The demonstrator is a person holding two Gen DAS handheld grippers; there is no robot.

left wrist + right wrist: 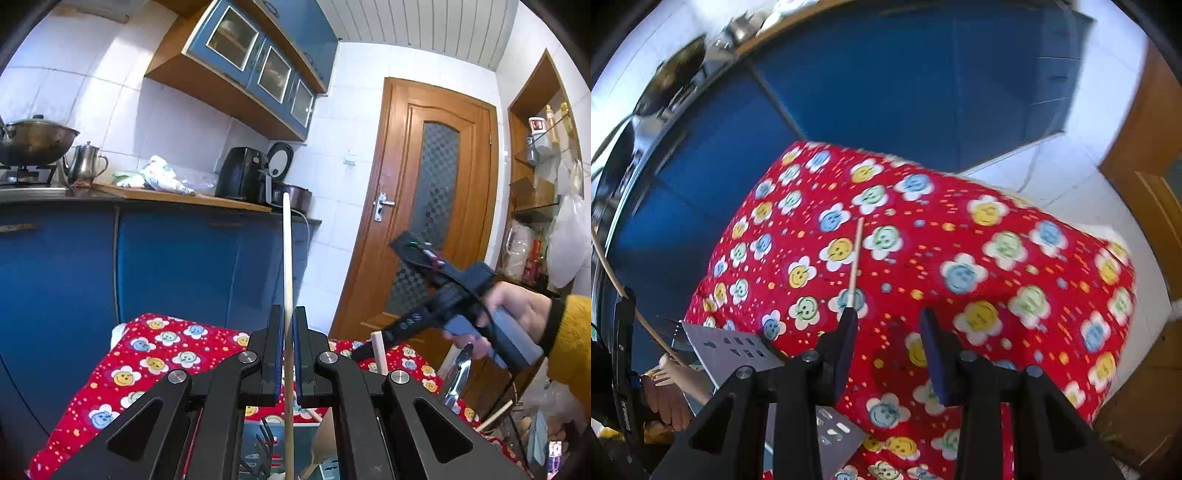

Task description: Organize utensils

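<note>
Left tool (289, 354): fingers nearly closed, clamping a thin chopstick (287, 258) that stands upright above the utensil holder (266, 443). Right tool (888, 350): fingers spread wide, nothing between them. A second chopstick (855, 258) lies on the red flowered cloth (997, 266) covering the desk, just beyond its left finger.

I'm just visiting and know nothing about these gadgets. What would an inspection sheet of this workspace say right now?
Surface: table under a red smiley-flower cloth.
Job's things: chopstick upright in the left gripper; another chopstick lying on the cloth; slotted metal spatula at the table's left edge.
Clutter: nothing seen on the cloth.
Grippers: left gripper shut on the chopstick; right gripper open, empty.
Cables: white cord hanging from the counter.
Surroundings: blue cabinets, wooden door, kettle.
</note>
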